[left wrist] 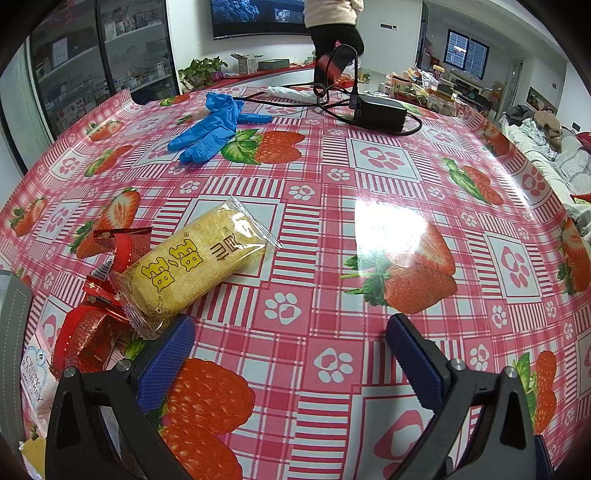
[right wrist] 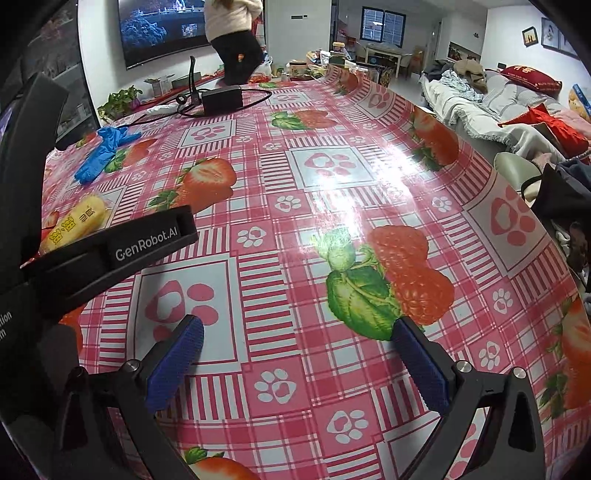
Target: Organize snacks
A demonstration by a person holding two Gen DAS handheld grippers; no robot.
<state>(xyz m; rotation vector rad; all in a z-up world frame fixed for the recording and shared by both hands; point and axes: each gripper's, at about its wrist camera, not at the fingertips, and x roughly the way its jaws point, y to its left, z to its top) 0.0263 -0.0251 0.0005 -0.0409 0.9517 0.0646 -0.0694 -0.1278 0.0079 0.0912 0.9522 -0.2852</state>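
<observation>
A yellow wrapped cake snack [left wrist: 195, 266] lies on the strawberry tablecloth [left wrist: 332, 229], left of centre in the left wrist view. Red snack packets [left wrist: 92, 332] lie under and beside its near end. A white snack packet [left wrist: 35, 373] sits at the far left edge. My left gripper [left wrist: 291, 347] is open and empty, its left fingertip close to the cake's near end. My right gripper [right wrist: 299, 350] is open and empty over bare tablecloth [right wrist: 332, 221]. The yellow cake [right wrist: 74, 221] shows at the left of the right wrist view, partly hidden behind the left gripper's body [right wrist: 110, 254].
Blue rubber gloves [left wrist: 214, 127] lie at the back left. A black power adapter with cables [left wrist: 378, 110] sits at the far side. A person [left wrist: 334, 33] stands beyond the table. A sofa with clothes [right wrist: 517, 110] lies to the right.
</observation>
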